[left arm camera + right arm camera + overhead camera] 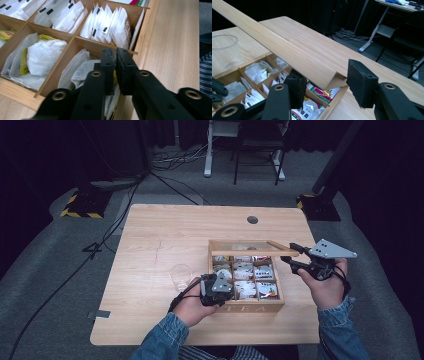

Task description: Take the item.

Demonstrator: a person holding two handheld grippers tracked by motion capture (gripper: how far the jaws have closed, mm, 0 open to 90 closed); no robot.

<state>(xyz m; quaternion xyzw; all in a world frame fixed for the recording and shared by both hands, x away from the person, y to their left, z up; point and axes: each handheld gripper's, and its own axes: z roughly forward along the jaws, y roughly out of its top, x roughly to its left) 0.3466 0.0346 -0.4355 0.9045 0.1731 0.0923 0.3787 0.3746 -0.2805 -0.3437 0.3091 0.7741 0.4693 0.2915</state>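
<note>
Left gripper [115, 60]: jaws nearly together, pinching a tea bag [85, 71] in the near corner compartment of the tea box [250, 309]
Right gripper [324, 87]: jaws set on the lid [294, 57] corner, holding it raised
Done: box open, bag seized
Left: lift the bag out, likely carry it to the glass [180, 275] standing just beside the box on the surface [150, 240], then lower the lid

Left tongs [115, 61] hide the tea bag [82, 71] beneath; box lid [274, 47] cropped
</note>
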